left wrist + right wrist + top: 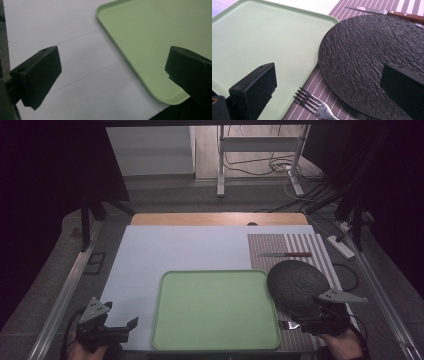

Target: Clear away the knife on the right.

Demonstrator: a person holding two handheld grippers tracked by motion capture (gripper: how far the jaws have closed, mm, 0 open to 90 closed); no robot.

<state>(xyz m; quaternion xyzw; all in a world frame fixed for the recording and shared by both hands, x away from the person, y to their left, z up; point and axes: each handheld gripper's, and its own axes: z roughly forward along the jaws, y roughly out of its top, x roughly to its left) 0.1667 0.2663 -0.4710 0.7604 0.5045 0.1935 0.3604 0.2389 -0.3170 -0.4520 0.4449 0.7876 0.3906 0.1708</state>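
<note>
starting at the left, the left gripper [118,332] is hanging over the white worktop [165,250] beside the green tray [215,310], its fingers [37,72] spread wide and holding nothing. the right gripper [312,322] is hovering at the near edge of the black plate [297,285], fingers [254,90] wide open and empty, the fork [317,106] lying just below on the striped mat [300,245]. it is looking best to be closing squarely on the fork's handle, keeping off the plate's rim.
</note>
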